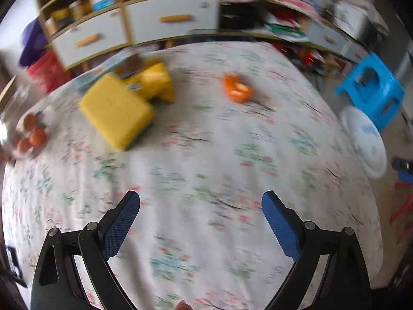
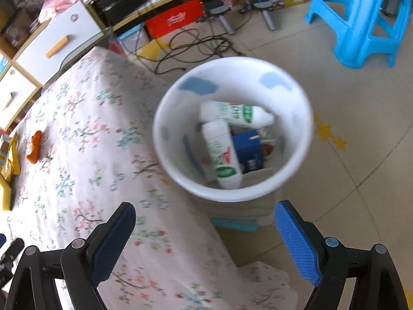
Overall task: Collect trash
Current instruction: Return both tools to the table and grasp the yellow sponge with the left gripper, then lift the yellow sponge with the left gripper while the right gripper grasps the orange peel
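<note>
My left gripper (image 1: 200,202) is open and empty above the floral tablecloth (image 1: 196,155). Far ahead of it lies an orange piece of peel (image 1: 237,87), and to the left sit a yellow sponge (image 1: 116,111) and a crumpled yellow packet (image 1: 152,80). My right gripper (image 2: 205,215) is open and empty, hovering over the table's edge beside a white bin (image 2: 232,129) on the floor. The bin holds two white bottles (image 2: 222,149) and a dark blue carton (image 2: 249,149). The orange peel (image 2: 34,147) shows far left in the right wrist view.
A plate of orange fruits (image 1: 31,134) stands at the table's left edge. A blue plastic stool (image 2: 361,18) stands on the tiled floor behind the bin (image 1: 364,139). Cabinets with drawers (image 1: 165,20) line the far side, with cables (image 2: 191,46) and boxes beneath.
</note>
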The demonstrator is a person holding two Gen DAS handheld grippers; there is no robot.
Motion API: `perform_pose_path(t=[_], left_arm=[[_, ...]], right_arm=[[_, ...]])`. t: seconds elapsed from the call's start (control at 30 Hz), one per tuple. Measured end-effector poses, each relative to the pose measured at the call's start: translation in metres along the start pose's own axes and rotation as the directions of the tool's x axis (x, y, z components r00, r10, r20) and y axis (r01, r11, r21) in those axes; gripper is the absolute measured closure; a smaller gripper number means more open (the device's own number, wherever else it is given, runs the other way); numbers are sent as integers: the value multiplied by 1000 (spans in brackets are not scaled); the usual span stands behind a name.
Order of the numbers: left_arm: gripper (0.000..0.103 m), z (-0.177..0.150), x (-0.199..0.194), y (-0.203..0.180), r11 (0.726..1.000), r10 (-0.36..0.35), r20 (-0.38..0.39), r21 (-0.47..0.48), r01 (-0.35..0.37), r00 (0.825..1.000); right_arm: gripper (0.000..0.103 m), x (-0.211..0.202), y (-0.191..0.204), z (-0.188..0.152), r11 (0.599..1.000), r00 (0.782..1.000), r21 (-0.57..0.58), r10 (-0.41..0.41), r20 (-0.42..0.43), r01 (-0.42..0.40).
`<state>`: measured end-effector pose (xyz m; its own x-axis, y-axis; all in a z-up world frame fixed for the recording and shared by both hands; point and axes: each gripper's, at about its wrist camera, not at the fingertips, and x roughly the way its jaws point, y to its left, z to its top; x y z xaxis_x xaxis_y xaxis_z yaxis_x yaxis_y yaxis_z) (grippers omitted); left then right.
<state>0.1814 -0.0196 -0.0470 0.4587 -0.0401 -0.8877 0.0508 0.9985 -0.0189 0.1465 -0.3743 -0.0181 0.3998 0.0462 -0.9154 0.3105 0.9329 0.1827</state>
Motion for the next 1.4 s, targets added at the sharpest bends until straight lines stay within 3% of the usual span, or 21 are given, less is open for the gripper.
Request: perform_pose_path(t=[0.2, 0.4, 0.5, 0.63, 0.8, 0.93, 1.4], left_arm=[[6, 23, 13, 52, 982, 66, 8, -181, -63, 998], [6, 46, 26, 89, 941, 91, 39, -331, -73, 995], [7, 53, 36, 94, 925, 69, 48, -376, -46, 996], [7, 63, 49, 94, 924, 52, 70, -382, -22, 996], [30, 64, 58, 102, 907, 7, 81, -421, 28, 997], [40, 63, 54, 107, 917, -30, 77, -394, 58, 997], [44, 34, 16, 138, 932, -104, 31, -346, 108, 994]], right_arm=[[12, 20, 50, 0, 997, 999, -73, -2, -32, -1], [12, 37, 89, -2, 994, 998, -106, 10, -58, -16], [12, 43, 104, -1, 994, 998, -109, 20, -65, -27], [12, 51, 121, 0, 992, 998, -127, 12, -69, -21], [12, 61, 141, 1, 991, 997, -134, 11, -75, -21], [12, 66, 160, 1, 988, 997, -151, 30, -74, -41], [12, 104, 245, 5, 955, 992, -266, 128, -16, -128]])
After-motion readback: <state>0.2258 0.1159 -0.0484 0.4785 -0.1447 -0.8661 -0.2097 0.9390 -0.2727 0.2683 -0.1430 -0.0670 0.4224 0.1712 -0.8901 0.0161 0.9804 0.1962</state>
